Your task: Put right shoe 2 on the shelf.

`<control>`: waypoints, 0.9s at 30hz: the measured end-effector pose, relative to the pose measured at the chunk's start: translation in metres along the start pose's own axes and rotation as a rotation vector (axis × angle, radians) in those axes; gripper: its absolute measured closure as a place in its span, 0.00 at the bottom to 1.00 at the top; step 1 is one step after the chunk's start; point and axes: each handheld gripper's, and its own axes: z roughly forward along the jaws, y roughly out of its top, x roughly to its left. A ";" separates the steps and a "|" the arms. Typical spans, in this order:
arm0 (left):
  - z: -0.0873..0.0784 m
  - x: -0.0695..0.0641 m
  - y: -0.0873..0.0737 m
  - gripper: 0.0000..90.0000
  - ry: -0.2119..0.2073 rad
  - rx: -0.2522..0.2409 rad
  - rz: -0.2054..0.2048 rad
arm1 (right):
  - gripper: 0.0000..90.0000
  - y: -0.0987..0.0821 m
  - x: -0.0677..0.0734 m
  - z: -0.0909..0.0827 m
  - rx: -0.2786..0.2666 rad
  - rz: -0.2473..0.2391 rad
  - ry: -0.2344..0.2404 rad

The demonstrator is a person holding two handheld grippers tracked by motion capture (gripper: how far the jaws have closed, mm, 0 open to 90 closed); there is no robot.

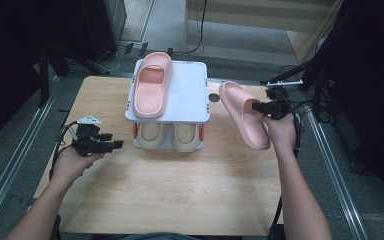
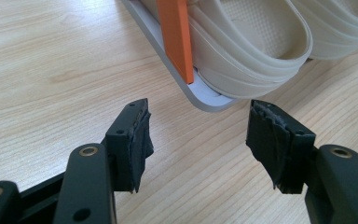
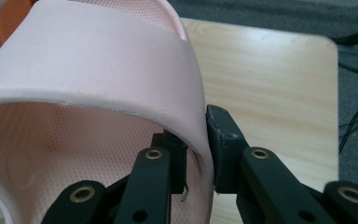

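Right tool (image 1: 264,106): pinching the side edge of the strap of a pink slipper (image 1: 242,115), one jaw inside, one outside; slipper is held off the tabletop (image 1: 180,185), right of the shoe rack (image 1: 190,100), toe end pointing far.
Likely reason for grip: strap edge is thin enough for the jaws, and leaves the sole free to set down flat.
Left tool (image 1: 112,145): jaws spread, nothing between them, low over the tabletop at left, aimed at the rack's near-left corner; probably waiting or ready to steady the rack.
Top shelf: matching pink slipper (image 1: 152,85) lies on its left half; right half bare, so probably the held one's spot.
Lower shelf: beige slippers (image 1: 172,136), pair side by side.
Orange post (image 2: 177,37): rack upright, just beside the left beige slipper.
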 end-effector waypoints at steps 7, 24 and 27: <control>0.001 -0.002 0.000 0.44 -0.008 -0.001 0.005 | 0.88 0.049 0.017 -0.021 -0.041 -0.044 0.005; 0.000 0.001 -0.001 0.44 -0.014 -0.007 -0.010 | 0.87 0.106 0.087 0.001 0.006 -0.145 0.017; 0.000 0.000 -0.001 0.44 -0.019 -0.012 -0.004 | 0.87 0.111 0.098 0.010 0.017 -0.162 0.011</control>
